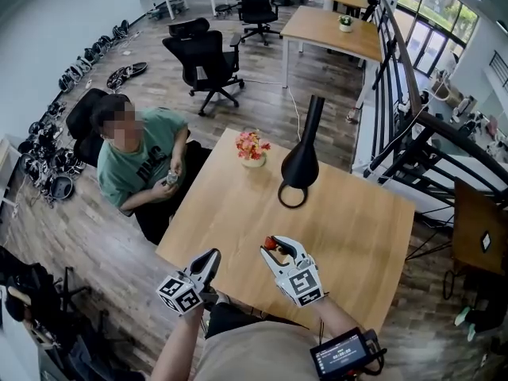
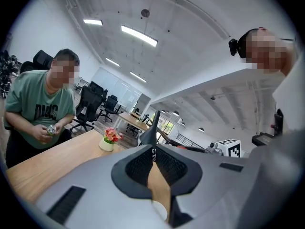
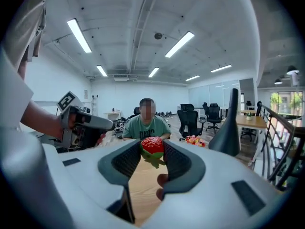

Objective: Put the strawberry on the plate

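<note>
Head view: the right gripper [image 1: 274, 246] hangs over the near part of the wooden bench [image 1: 349, 221], with a red strawberry [image 1: 271, 244] at its tip. The left gripper [image 1: 211, 257] sits at its 9 o'clock, by the bench's near edge. A black vase [image 1: 302, 159] stands at 12 o'clock, a pot of flowers [image 1: 252, 148] at 11, and a seated person [image 1: 135, 161] in a green shirt at 10.

Left gripper view: its jaws meet at the tips with nothing between them, pointing toward the vase.

Right gripper view: the jaws are clamped on the strawberry, its green leaves hanging below, above the bench top.
</note>
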